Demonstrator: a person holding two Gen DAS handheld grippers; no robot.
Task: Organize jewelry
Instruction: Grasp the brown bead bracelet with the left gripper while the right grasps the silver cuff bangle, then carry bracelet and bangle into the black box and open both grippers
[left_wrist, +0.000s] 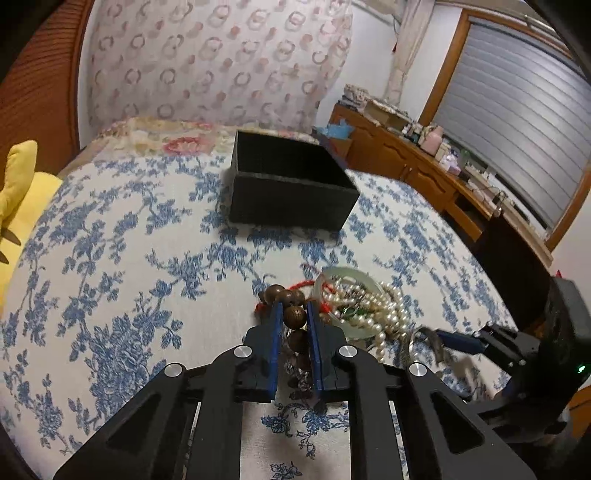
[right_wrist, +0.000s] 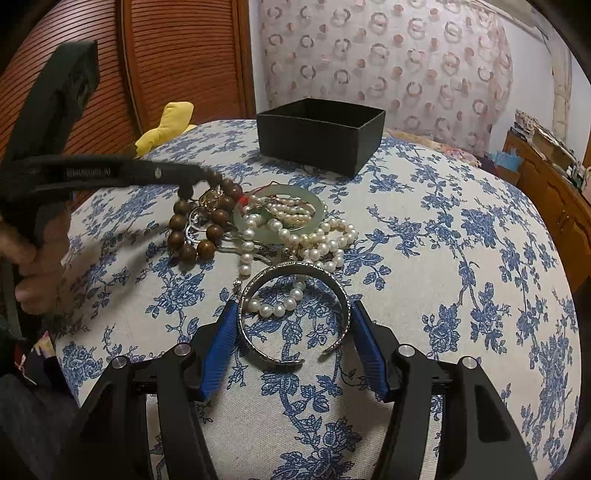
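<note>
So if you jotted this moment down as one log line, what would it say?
left hand-held gripper: shut on wooden bead bracelet | right hand-held gripper: around silver cuff, contact unclear | black box: open

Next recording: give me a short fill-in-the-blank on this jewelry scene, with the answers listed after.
1. The left hand-held gripper is shut on a bracelet of brown ____ beads.
2. The silver cuff bangle lies between the blue pads of the ____ hand-held gripper.
3. The box standing beyond the jewelry pile is ____ in colour.
4. The pale green bangle lies partly under strands of ____.

Answers: wooden; right; black; pearls
</note>
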